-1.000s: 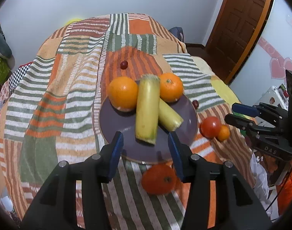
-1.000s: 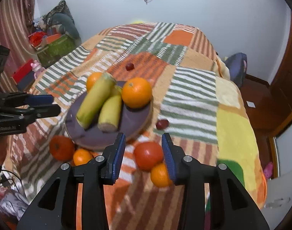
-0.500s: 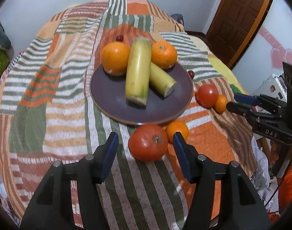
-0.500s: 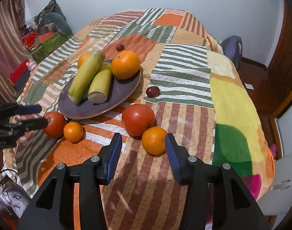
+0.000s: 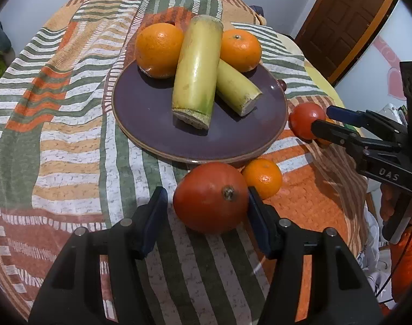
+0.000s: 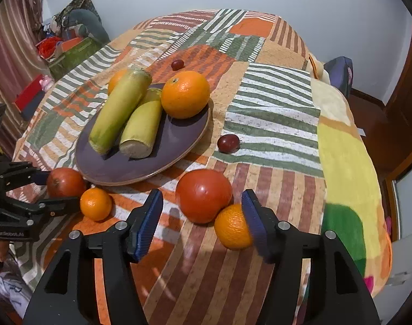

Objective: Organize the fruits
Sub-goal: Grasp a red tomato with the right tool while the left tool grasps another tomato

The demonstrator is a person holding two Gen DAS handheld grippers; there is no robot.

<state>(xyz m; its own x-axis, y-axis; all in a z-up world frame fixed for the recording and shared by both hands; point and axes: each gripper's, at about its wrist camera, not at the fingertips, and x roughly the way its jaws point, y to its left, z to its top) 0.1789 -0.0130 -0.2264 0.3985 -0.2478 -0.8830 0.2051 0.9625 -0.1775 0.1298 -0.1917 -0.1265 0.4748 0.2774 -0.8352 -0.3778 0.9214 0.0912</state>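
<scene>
Fruits lie on a patchwork blanket (image 5: 70,140). Nearest, the left gripper (image 5: 207,211), spread, straddles a red tomato (image 5: 210,197); its jaws opened a moment ago. The right gripper (image 6: 202,216) has just been opening around a second tomato (image 6: 203,195) and small orange (image 6: 230,227). Farther off, the purple plate (image 5: 151,130) carries oranges and two green stalks.

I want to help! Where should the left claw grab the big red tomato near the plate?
Probably across the big red tomato at its widest middle, coming down from above: it is round, and the open left claw already straddles it. The small orange crowds its right side.
</scene>
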